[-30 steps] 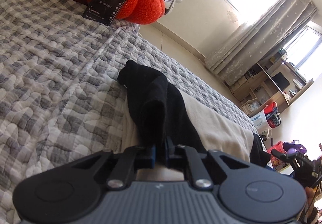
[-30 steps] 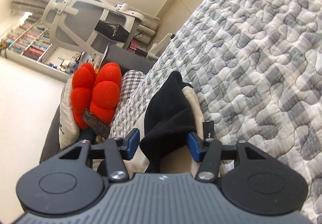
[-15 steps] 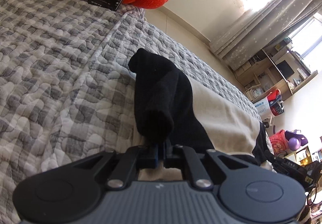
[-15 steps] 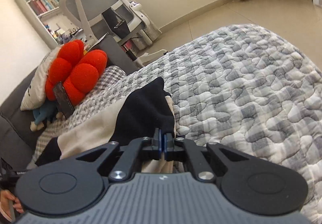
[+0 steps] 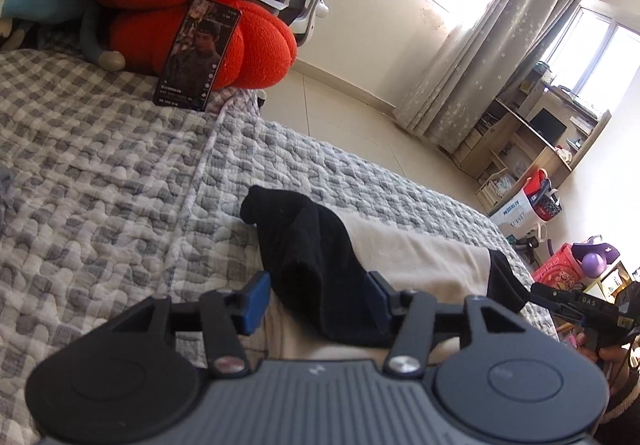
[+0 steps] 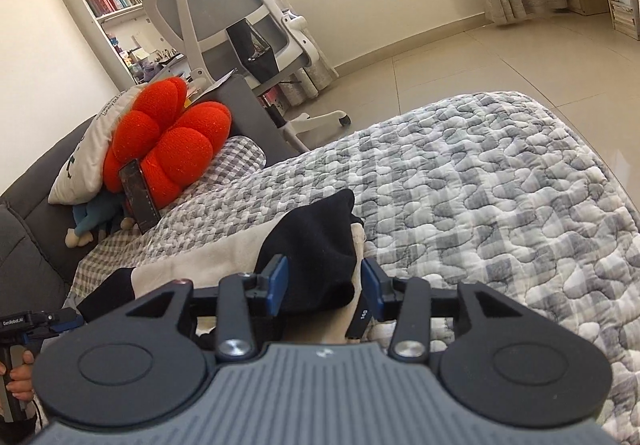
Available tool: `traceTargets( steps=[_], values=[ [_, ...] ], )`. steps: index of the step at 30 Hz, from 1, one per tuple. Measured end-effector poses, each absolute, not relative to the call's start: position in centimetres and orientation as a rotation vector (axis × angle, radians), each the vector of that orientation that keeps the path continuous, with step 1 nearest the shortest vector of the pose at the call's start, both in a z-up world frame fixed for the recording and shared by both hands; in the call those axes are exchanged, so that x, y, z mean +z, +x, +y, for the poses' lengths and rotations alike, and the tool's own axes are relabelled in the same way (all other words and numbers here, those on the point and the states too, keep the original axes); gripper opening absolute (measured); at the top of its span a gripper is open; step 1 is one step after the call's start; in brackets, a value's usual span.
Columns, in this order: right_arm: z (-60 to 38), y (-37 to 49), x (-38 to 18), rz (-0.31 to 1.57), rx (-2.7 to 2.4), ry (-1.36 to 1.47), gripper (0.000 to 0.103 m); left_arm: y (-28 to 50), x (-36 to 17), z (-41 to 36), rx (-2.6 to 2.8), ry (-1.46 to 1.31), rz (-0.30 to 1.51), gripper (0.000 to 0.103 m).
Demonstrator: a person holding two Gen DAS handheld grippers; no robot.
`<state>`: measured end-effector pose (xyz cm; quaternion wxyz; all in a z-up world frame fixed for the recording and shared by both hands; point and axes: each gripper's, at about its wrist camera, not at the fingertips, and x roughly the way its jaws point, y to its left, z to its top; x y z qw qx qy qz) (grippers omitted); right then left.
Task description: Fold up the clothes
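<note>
— Two grippers over one garment (image 5: 404, 245) on the quilt (image 5: 100, 205)?
— Yes. It lies cream and black near the quilt's floor-side edge, a black fold (image 5: 312, 245) heaped on top.
— Fingers?
— Left gripper (image 5: 316, 299): jaws opening, fold between the blue pads, not pinched. Right gripper (image 6: 324, 283): jaws opening too, black cloth between them, loose.
— Open room?
— Bare quilt spreads wide beside the garment; a red cushion (image 5: 224, 9) and phone (image 5: 196, 53) sit well apart at the far end.
</note>
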<state>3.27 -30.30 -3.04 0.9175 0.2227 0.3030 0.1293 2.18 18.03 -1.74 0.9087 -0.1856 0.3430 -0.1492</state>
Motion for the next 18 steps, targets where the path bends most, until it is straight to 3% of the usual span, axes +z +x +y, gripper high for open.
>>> traceTargets(
  steps=[12, 18],
  values=[
    [-29.7, 5.7, -4.0, 0.655, 0.233, 0.479, 0.045, 7.5, -4.7, 21.6, -0.246, -0.605, 0.769, 0.054],
    [-29.0, 5.5, -3.1, 0.623, 0.245, 0.419, 0.045, 8.9, -6.9, 21.3, -0.293, -0.668, 0.829, 0.038]
  ],
)
